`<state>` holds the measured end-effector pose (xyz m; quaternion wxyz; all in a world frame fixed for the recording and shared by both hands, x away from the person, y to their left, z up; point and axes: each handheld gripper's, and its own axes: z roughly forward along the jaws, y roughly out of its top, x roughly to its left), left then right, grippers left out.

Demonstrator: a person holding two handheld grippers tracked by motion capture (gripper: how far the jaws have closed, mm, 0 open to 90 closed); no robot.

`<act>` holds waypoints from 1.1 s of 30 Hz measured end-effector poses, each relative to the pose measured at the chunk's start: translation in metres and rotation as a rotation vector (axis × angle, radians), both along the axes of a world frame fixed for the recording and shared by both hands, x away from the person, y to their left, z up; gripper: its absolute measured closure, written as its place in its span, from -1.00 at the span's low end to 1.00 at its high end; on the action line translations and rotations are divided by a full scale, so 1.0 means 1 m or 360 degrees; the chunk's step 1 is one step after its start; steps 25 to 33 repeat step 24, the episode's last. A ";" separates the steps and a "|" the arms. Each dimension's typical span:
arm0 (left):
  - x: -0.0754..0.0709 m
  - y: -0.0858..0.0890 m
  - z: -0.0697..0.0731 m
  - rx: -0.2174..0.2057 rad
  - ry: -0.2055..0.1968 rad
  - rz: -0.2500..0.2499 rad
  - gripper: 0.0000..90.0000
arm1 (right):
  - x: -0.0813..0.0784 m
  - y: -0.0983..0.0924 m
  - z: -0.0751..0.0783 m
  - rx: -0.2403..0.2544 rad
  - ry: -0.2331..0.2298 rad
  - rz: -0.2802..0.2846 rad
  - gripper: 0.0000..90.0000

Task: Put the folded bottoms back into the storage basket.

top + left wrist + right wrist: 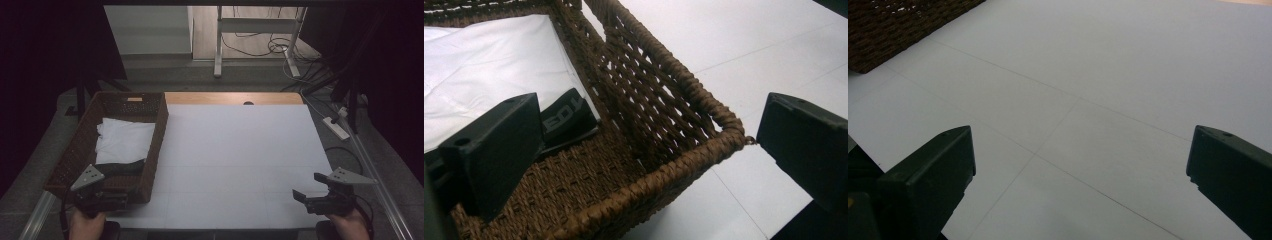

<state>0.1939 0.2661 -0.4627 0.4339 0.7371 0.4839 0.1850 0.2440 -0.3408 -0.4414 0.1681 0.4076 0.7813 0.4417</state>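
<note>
Two handheld grippers sit at the near edge of a table covered by a white sheet (240, 160), each held by a person's hand coming in from the bottom of the high view. The left gripper (107, 200) hovers at the near right corner of a brown woven basket (70, 165), which stands on the left side of the table. Its jaws are spread wide; in the left gripper view one jaw hangs inside the basket and the other outside it, straddling the corner of the rim, and they pinch nothing.

Inside the basket lies a folded white cloth (125, 140), filling most of the floor. A dark folded garment (122, 168) with a lettered band rests at the near end, touching the white cloth's edge and just beside the inner jaw.

The right gripper (312, 196) hovers low over the bare sheet at the near right, well apart from the basket. Its jaws are also spread wide and hold nothing.

Judging by this layout, the work appears to be at its very beginning: both textiles are in the basket, nothing has been taken out onto the sheet, and nothing is gripped. What seems left is nearly everything, beginning with closing the left gripper on the dark garment nearest it.
</note>
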 end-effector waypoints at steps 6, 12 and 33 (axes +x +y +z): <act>-0.002 0.000 -0.002 0.0022 0.0012 -0.0006 -1.00 | -0.004 -0.003 0.001 -0.0007 -0.0011 -0.0027 -0.99; -0.002 0.000 -0.003 0.0025 0.0020 -0.0007 -1.00 | -0.006 -0.005 0.001 -0.0007 -0.0012 -0.0038 -0.99; -0.001 0.001 -0.003 0.0002 0.0032 -0.0005 -1.00 | -0.008 -0.006 0.001 -0.0020 -0.0016 -0.0043 -0.99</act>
